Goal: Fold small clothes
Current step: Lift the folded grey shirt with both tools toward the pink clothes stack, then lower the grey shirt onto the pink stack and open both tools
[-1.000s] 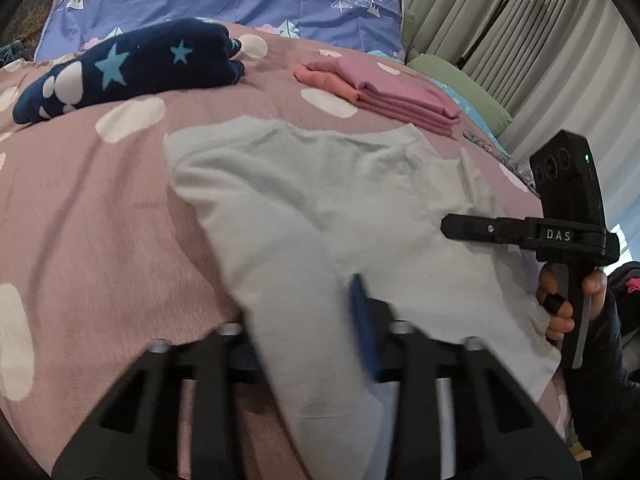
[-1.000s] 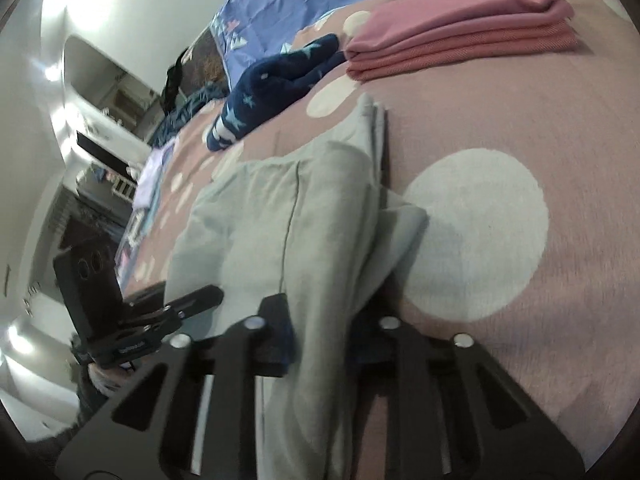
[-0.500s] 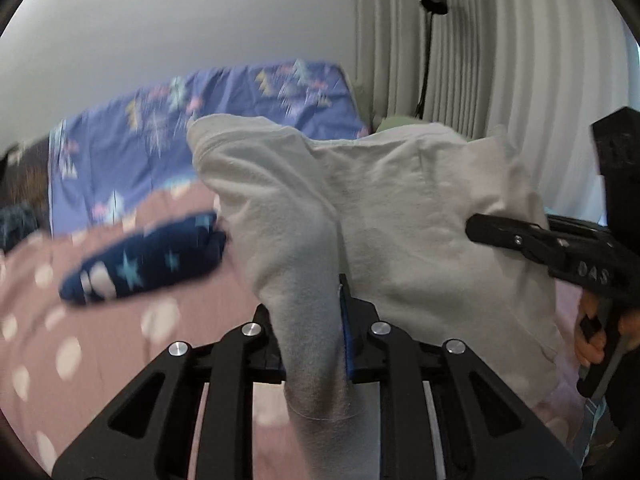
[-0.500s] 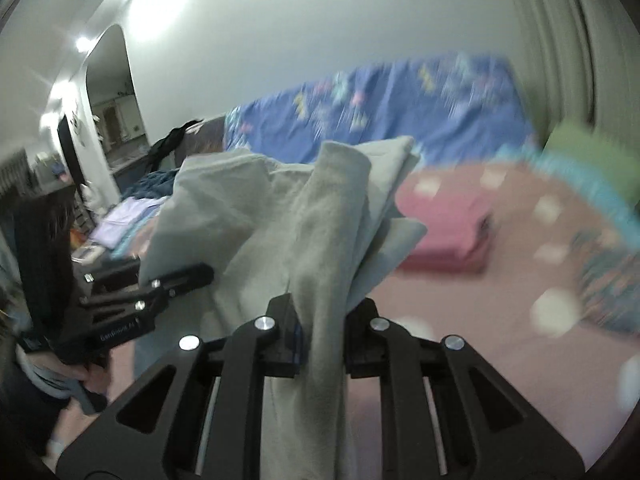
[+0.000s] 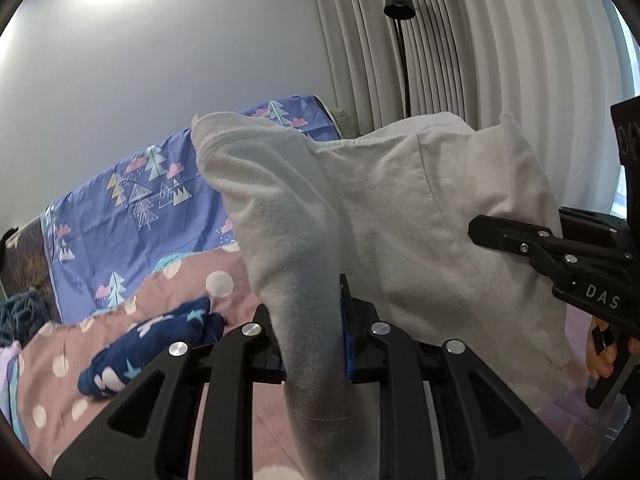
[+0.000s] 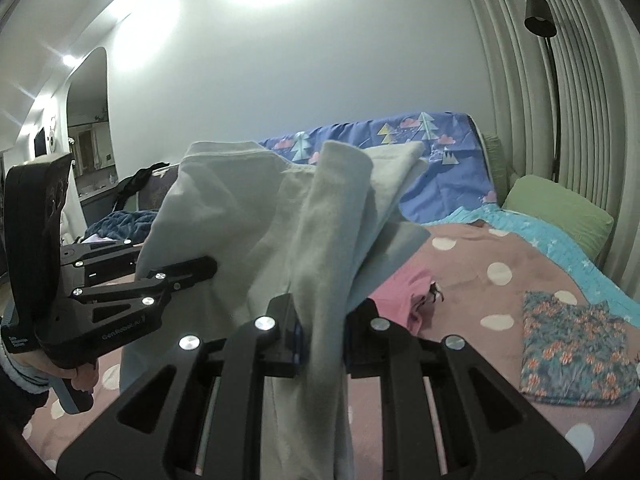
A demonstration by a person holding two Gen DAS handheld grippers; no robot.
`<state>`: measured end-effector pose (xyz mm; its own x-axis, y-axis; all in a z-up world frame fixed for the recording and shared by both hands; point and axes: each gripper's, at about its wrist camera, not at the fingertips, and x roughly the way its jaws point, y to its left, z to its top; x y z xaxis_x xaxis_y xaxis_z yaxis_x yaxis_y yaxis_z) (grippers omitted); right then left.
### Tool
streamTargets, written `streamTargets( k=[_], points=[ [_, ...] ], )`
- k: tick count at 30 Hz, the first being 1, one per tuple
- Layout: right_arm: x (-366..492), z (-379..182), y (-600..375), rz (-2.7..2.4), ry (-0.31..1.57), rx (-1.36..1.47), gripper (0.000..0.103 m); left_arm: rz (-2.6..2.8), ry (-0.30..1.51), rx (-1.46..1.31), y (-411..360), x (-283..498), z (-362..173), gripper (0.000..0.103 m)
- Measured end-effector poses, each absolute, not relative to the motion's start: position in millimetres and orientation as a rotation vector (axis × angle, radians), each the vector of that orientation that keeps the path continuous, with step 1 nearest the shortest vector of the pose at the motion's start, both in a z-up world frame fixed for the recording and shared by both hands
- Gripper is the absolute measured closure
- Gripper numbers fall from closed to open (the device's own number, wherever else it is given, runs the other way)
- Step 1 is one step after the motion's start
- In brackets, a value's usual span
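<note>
A pale grey pair of small trousers (image 5: 400, 208) hangs in the air above the pink dotted bed cover (image 6: 472, 264). My left gripper (image 5: 314, 332) is shut on one leg end, which droops over its jaws. My right gripper (image 6: 322, 320) is shut on the bunched other leg of the trousers (image 6: 248, 216). The two grippers are side by side at about the same height, with the cloth spread between them. The right gripper (image 5: 516, 240) shows at the right edge of the left wrist view. The left gripper (image 6: 172, 264), held by a hand, shows at the left of the right wrist view.
A navy star-print garment (image 5: 152, 344) lies on the bed to the left. A folded pink stack (image 6: 408, 296) and a floral garment (image 6: 576, 356) lie to the right. A blue tree-print duvet (image 5: 132, 208), a green pillow (image 6: 560, 208), a floor lamp (image 5: 398, 0) and curtains stand behind.
The trousers lay flat on the bed a second ago; both grippers have since risen and tilted up, lifting the whole garment clear of the cover.
</note>
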<state>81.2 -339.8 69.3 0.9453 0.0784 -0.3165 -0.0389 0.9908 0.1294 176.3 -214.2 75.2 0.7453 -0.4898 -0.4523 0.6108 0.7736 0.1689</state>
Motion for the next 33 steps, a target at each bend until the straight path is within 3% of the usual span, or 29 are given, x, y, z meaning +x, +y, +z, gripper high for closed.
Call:
streamTargets(
  k=[23,25,26,28,29,30,33],
  points=[
    [281,57,-389,-0.047,0.367,0.094,0.089,-0.477,0.393,0.477,-290,343,60,0.083],
    [301,54,-389,-0.069,0.381,0.092,0.089,-0.445,0.405,0.488,-301,361,52,0.080],
    [315,50,-389,-0.096,0.396,0.075,0.088,-0.426,0.427,0.490,-306,374,44,0.073],
    [343,32,-394,-0.147,0.468,0.049,0.074,-0.347,0.481,0.529,-315,394,20,0.047],
    [354,22,-398,-0.186,0.514,0.039,0.042,-0.306,0.494,0.555,-317,400,7,0.044],
    [364,4,-406,-0.269,0.589,0.022,0.033,-0.284,0.511,0.573,-317,402,-5,0.044],
    [360,-41,-424,-0.280,0.716,0.075,0.039,-0.317,0.645,0.595,-308,405,-53,0.044]
  ],
)
